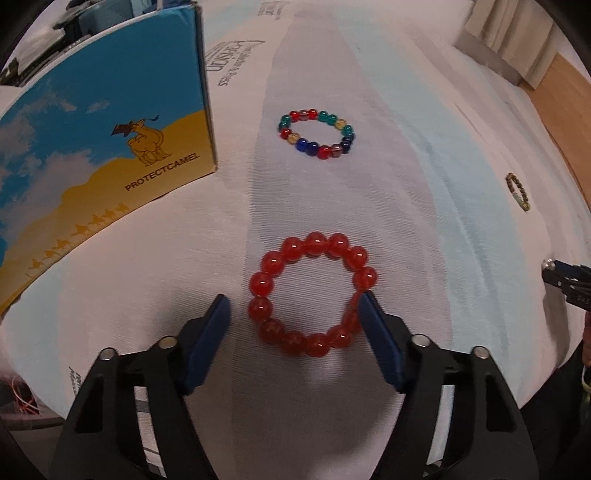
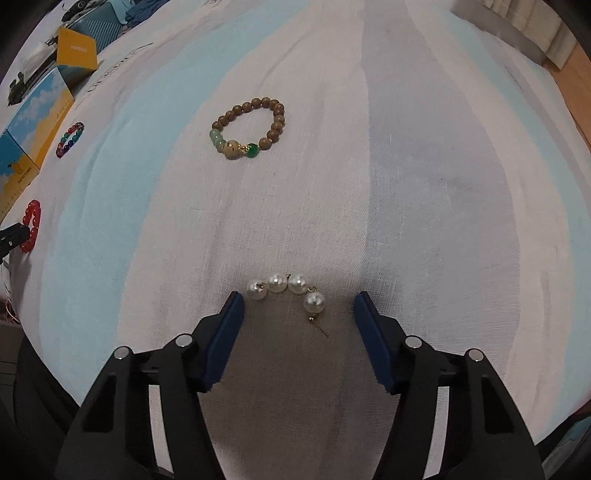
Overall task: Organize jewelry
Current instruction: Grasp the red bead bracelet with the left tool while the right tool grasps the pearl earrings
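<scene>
Nothing sorted yet: all four pieces lay loose on bed sheet (image 2: 424, 177).
Left gripper (image 1: 293, 310) fingers spread, straddling red bracelet (image 1: 314, 293), right pad touching bead, no squeeze visible.
Right gripper (image 2: 297, 308) fingers spread around pearl string (image 2: 286, 290), pads apart from it.
Multicolour bracelet (image 1: 317, 133) and wooden bracelet (image 2: 249, 127) untouched; box (image 1: 92, 147) beside.

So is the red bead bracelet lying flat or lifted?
Flat: the red bead bracelet rests on the bedsheet, ring fully spread.

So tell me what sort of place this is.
Probably a bedroom at home: the jewelry lies on what looks like a mattress with a printed brand name, a curtain hangs over a wooden floor, and a suitcase stands behind.
</scene>
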Tool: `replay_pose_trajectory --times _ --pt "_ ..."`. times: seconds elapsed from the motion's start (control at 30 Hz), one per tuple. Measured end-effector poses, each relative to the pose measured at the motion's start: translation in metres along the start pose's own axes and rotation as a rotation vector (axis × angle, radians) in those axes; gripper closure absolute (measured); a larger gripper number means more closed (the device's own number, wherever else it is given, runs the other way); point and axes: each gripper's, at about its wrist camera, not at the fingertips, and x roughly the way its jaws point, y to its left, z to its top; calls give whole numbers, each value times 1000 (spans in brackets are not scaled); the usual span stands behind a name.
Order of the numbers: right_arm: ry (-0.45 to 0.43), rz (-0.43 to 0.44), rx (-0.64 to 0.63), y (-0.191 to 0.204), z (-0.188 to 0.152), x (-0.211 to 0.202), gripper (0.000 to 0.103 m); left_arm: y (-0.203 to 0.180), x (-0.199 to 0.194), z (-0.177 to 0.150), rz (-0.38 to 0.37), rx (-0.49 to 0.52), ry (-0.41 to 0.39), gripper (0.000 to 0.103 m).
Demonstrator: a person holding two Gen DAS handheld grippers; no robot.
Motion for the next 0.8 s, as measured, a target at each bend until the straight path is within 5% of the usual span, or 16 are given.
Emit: replay_pose_trajectory --times 0.2,0.27,0.4,0.8 --pt "-4 -13 -25 12 1 1 63 -9 1 -1 -10 -2 8 47" --pt "-5 -19 -26 13 1 2 69 -10 2 -2 16 7 22 71" --pt "-16 -20 -27 17 2 3 87 -5 2 -8 11 3 36 85" --pt "-68 28 -5 11 5 -25 93 -6 2 0 -15 6 50 90"
